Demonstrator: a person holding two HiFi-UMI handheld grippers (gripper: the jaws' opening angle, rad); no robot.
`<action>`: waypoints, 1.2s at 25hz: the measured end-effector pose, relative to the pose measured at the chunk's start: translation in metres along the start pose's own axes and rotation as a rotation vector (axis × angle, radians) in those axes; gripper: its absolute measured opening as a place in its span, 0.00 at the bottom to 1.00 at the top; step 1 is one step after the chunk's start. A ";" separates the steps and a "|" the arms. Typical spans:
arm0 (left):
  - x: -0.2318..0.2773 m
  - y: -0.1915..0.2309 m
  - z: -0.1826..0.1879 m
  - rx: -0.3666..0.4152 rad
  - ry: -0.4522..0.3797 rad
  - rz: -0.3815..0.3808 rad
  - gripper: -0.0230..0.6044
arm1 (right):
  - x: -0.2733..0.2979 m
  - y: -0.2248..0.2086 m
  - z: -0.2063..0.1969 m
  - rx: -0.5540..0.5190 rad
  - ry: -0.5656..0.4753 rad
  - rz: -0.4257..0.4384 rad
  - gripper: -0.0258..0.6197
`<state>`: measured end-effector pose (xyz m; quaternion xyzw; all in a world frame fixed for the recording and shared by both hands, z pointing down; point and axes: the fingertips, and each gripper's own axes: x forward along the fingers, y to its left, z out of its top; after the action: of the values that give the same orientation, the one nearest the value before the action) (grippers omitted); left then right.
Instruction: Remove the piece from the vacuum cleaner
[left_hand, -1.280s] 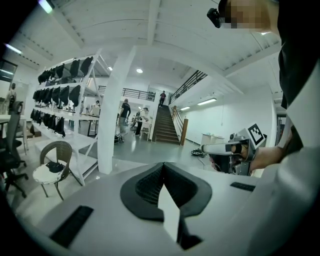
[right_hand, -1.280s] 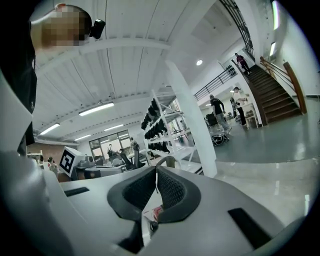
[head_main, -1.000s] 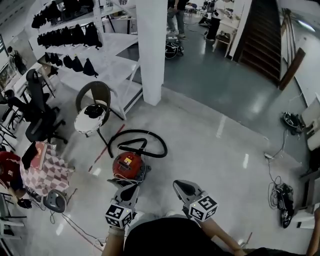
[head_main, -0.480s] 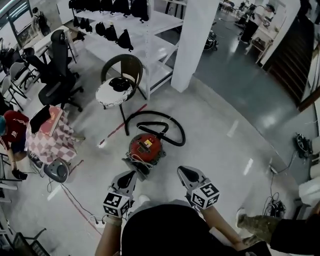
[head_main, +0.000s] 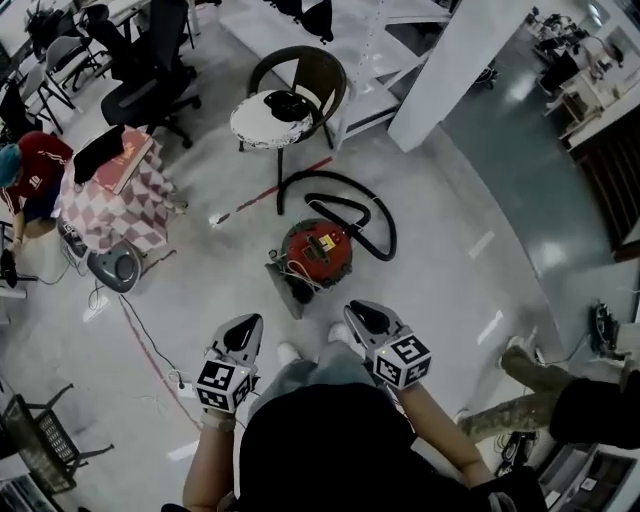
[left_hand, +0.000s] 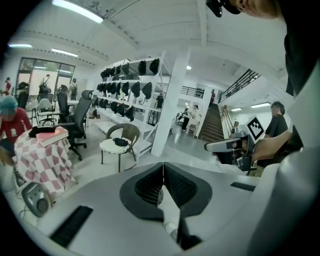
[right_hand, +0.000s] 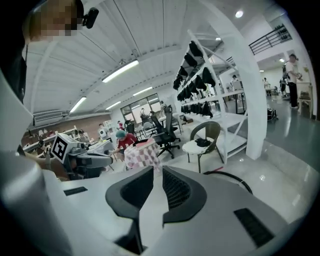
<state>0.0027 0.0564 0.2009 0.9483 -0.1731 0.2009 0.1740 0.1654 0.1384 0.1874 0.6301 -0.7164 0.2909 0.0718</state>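
The red round vacuum cleaner (head_main: 316, 252) sits on the pale floor with its black hose (head_main: 352, 212) looped behind it and a grey part at its front left. Both grippers hover short of it, nearer to me, and touch nothing. My left gripper (head_main: 245, 328) is shut with its jaws meeting at the tip (left_hand: 163, 166) and nothing between them. My right gripper (head_main: 360, 312) is to the right of it; its jaws (right_hand: 157, 171) are opening, with a thin empty gap between them. Part of the hose (right_hand: 236, 181) shows past the right jaws.
A wicker chair with a white seat (head_main: 283, 108) stands behind the vacuum, and a white pillar (head_main: 452, 62) to its right. At left are a checked-cloth table (head_main: 112, 190), a person in red (head_main: 30, 172), a round grey device (head_main: 112, 268) and floor cables (head_main: 150, 345).
The head view has tipped further down: the vacuum and chair have slid up the picture, and my legs now show. Both grippers keep their place in front of me.
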 end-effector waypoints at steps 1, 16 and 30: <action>-0.002 0.005 -0.004 -0.014 0.005 0.015 0.07 | 0.010 0.001 -0.004 0.003 0.022 0.017 0.16; 0.006 0.070 -0.091 -0.252 0.106 0.236 0.07 | 0.154 -0.031 -0.094 -0.055 0.330 0.175 0.25; 0.018 0.104 -0.173 -0.406 0.174 0.365 0.07 | 0.261 -0.083 -0.233 -0.001 0.561 0.137 0.33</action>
<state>-0.0793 0.0295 0.3848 0.8264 -0.3621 0.2708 0.3355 0.1312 0.0292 0.5282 0.4750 -0.7097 0.4576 0.2475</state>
